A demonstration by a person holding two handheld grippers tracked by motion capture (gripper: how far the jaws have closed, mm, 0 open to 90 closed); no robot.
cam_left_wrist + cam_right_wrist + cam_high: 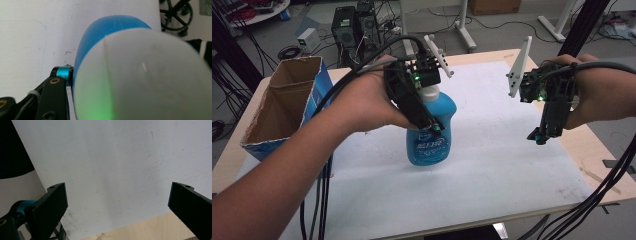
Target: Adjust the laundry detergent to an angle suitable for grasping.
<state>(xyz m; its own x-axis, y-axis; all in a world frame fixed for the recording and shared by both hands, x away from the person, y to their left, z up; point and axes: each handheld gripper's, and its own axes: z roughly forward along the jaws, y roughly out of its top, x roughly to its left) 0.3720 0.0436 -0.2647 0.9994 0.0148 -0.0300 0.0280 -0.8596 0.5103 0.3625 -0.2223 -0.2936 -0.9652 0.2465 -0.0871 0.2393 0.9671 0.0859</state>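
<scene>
Mid-mat: left tongs grip bottle; right tongs spread.

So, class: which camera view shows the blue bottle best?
The high view: the whole bottle shows upright on the white sheet, label visible, with the left gripper around it. The left gripper view has its white cap and blue shoulder, blurred and very close. The right gripper view looks at the sheet.

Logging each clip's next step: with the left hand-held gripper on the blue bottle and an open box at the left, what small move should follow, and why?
Probably carry the blue bottle left toward the open cardboard box. The left hand-held gripper is clamped on the bottle's upper part just below its white cap, and the box stands open on that side. The right hand-held gripper hangs open over the white mat, holding nothing.
</scene>
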